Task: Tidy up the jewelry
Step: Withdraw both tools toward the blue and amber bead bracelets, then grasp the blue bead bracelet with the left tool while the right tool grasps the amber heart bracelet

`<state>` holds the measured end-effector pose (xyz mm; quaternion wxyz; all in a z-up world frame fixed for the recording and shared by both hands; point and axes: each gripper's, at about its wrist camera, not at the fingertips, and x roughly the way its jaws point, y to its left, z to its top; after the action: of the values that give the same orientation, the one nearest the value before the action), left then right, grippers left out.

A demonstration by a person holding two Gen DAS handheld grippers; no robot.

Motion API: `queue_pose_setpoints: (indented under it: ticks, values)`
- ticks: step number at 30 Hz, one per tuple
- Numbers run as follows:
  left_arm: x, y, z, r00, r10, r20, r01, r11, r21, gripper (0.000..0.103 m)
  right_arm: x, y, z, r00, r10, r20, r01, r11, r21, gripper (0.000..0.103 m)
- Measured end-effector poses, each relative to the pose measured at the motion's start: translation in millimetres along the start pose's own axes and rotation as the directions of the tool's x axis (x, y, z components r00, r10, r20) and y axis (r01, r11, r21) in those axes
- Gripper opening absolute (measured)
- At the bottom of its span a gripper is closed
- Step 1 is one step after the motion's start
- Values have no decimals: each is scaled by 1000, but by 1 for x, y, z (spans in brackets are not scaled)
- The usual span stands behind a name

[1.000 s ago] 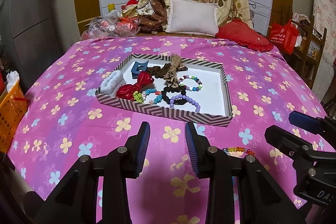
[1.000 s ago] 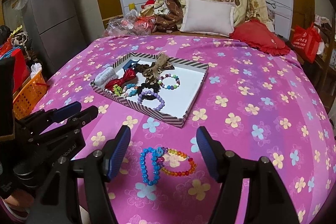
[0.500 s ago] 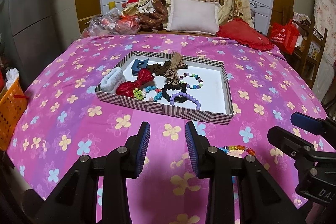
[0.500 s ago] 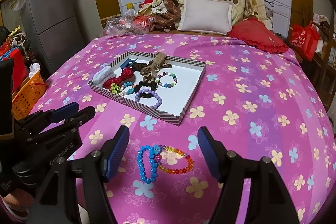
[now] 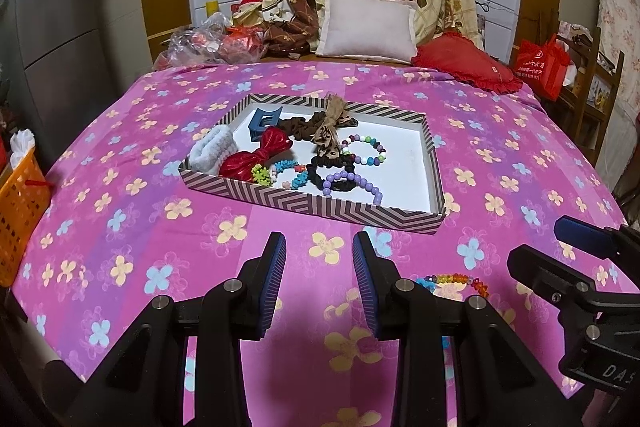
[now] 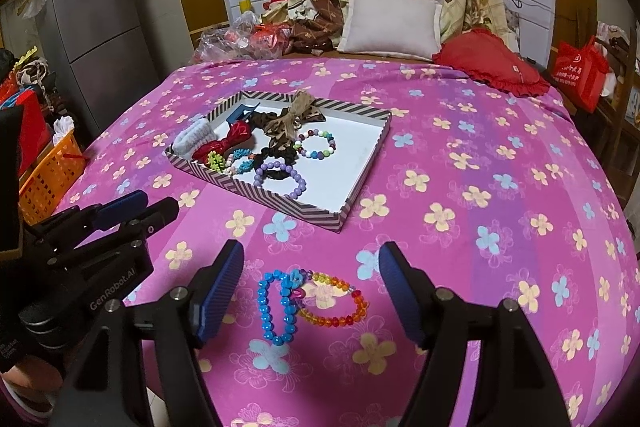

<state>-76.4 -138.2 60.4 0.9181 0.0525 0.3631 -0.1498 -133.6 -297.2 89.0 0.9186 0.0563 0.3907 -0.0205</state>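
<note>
1. Left wrist view: left tongs (image 5: 320, 283) stand part open, empty; the rainbow bracelet (image 5: 454, 281) lies to their right on the bed (image 5: 120, 227), near side of the tray (image 5: 316, 203).
2. Right wrist view: right tongs (image 6: 312, 291), opening and empty, straddle the blue bracelet (image 6: 276, 307) and the rainbow one, so the right hand is nearer; the blue loop's long axis runs near-to-far.

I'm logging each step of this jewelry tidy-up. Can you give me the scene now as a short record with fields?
surface: pink flowered bedspread
tray: striped box lid, white inside
in tray: purple bead bracelet, red bow, white scrunchie, more hair ties
outside tray: blue bead bracelet and orange bead bracelet, touching, on the bedspread
right tongs: opening, straddling both loose bracelets, not touching them
left tongs: open, holding nothing
</note>
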Motion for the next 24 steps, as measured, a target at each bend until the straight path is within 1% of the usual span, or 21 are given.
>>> queue_pose_setpoints:
  ticks: [6,9,12,15,19,22,24]
  values:
    - [7,1,0,1000,-4,-13,4,1000,-1,44,6,-3,-3,1000,-1,-16,1,1000,3,74]
    - [12,5,-2,999,-20,-35,20,1000,-12,44,8,-7,-5,1000,-5,-27,5,1000,9,74]
    - [20,15,-4,996,-51,-76,47,998,-45,44,11,-14,-6,999,-14,-32,15,1000,21,74]
    - [29,26,-7,988,-88,-124,77,993,-90,44,16,-23,-10,998,-28,-49,29,999,35,74]
    - [37,27,-13,979,-123,-162,107,989,-103,44,28,-36,-19,995,-46,-88,50,998,41,74]
    - [45,22,-16,963,-180,-202,159,980,-116,46,39,-42,-30,991,-54,-120,58,998,34,74]
    - [51,17,-20,952,-199,-231,176,977,-118,46,47,-43,-36,989,-60,-138,64,998,24,74]
